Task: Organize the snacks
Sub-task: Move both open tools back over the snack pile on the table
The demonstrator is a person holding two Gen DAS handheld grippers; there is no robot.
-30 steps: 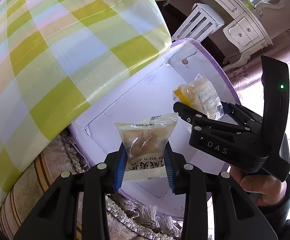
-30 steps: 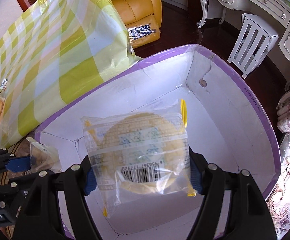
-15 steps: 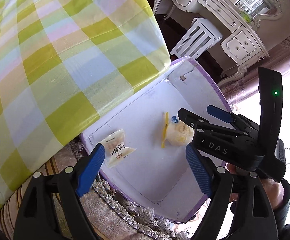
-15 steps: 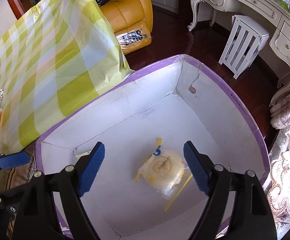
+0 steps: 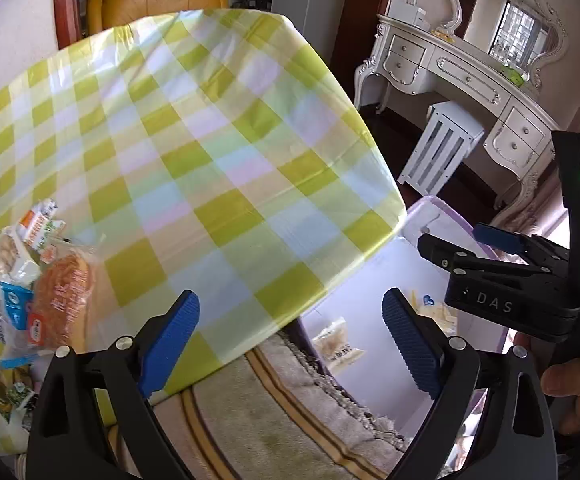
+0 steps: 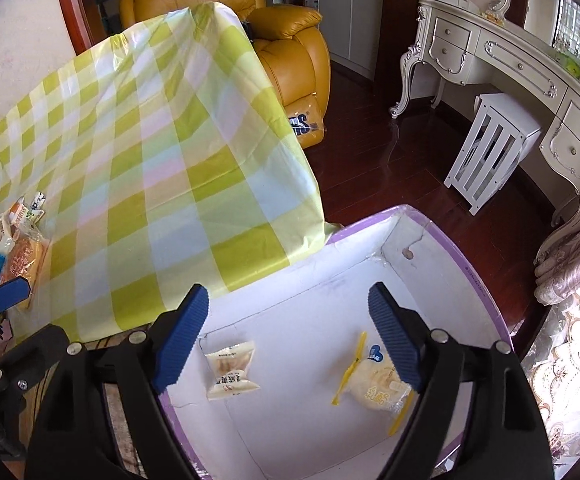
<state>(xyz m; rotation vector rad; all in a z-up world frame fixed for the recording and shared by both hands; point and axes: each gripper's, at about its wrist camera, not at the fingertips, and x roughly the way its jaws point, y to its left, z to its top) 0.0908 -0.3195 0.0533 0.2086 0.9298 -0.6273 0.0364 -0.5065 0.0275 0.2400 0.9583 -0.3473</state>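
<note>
Over the table's near left edge lies the snack pile (image 5: pixel 38 280) — with both grippers (image 5: pixel 290 340) (image 6: pixel 288 336) wide and empty, swing left and take one packet apiece.

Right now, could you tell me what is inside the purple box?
The box holds two snacks: a small packet and a round cake in yellow-edged wrap. The right tongs cover part of the floor, so anything there is hidden.

The snack pile (image 5: pixel 30 280) is cut off at the left edge, its labels unreadable.
</note>
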